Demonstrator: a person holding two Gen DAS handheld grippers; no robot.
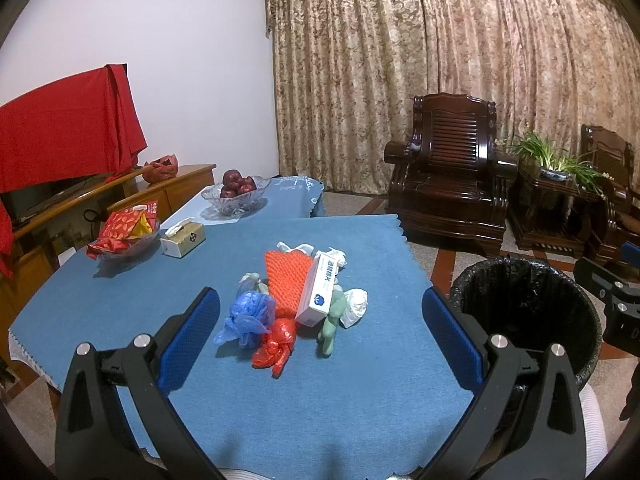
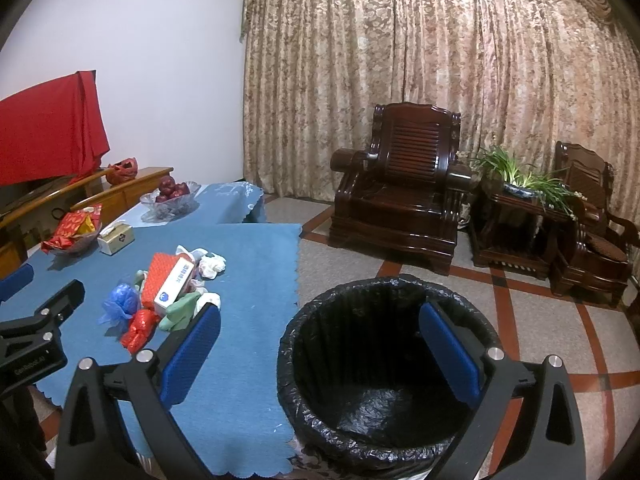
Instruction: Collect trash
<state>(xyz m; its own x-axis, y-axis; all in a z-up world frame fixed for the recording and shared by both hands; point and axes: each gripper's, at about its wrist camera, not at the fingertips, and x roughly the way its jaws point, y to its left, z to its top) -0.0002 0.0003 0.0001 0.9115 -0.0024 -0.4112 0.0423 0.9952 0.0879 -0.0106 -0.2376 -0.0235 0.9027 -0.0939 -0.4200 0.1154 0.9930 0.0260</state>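
Observation:
A heap of trash lies mid-table on the blue cloth [image 1: 360, 380]: a blue plastic bag [image 1: 250, 316], a red plastic bag [image 1: 276, 346], an orange foam net [image 1: 286, 278], a white carton [image 1: 320, 294], a pale green wad [image 1: 332, 326] and crumpled white tissue [image 1: 354, 306]. My left gripper [image 1: 320, 308] hangs open above the near side of the heap, holding nothing. My right gripper [image 2: 320, 328] is open over the bin [image 2: 384, 364], which has a black liner and looks empty. The same heap [image 2: 168, 292] appears left of it.
Further back on the table are a tissue box [image 1: 183, 238], a glass dish of red snack packets [image 1: 126, 232] and a bowl of apples [image 1: 236, 192]. A wooden TV cabinet [image 1: 100, 196] runs along the left. Dark wooden armchairs [image 2: 400, 192] and a potted plant [image 2: 520, 180] stand by the curtain.

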